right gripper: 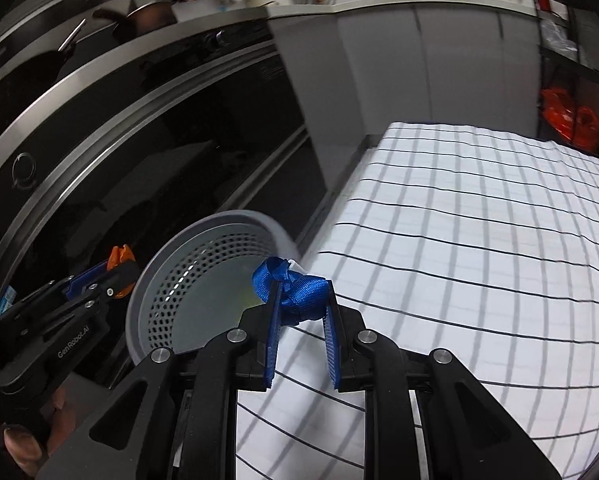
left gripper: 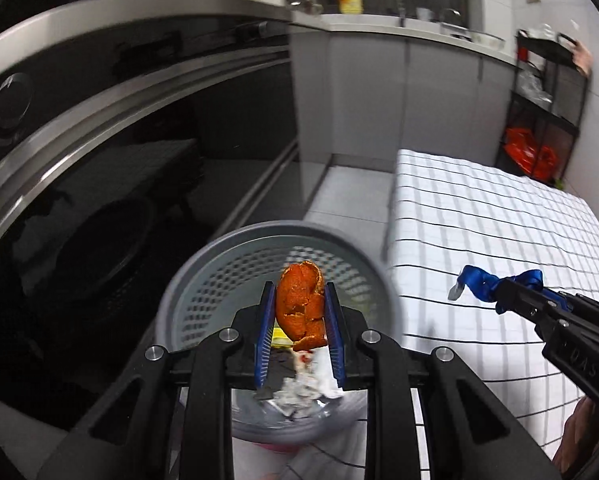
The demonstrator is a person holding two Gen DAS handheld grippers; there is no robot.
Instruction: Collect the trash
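1. Checked tablecloth [right gripper: 479, 240] covers a table beside a dark oven [right gripper: 139, 140].
2. Left gripper [left gripper: 299, 312] pinches an orange peel [left gripper: 301, 304] above the grey bin [left gripper: 187, 280].
3. Right gripper [right gripper: 301, 300] clamps a blue ribbon [right gripper: 295, 286] at the table edge, near the bin.

The left claw [left gripper: 299, 304] was clamped on an orange peel [left gripper: 301, 306]; the right claw [right gripper: 302, 300] gripped a blue ribbon [right gripper: 295, 286].

Bin [left gripper: 203, 280] is set left of the table [left gripper: 499, 232], beside its edge. Peel [left gripper: 301, 304] is held over the bin; paper [left gripper: 299, 394] is seen inside. Oven [left gripper: 99, 160] is placed left.
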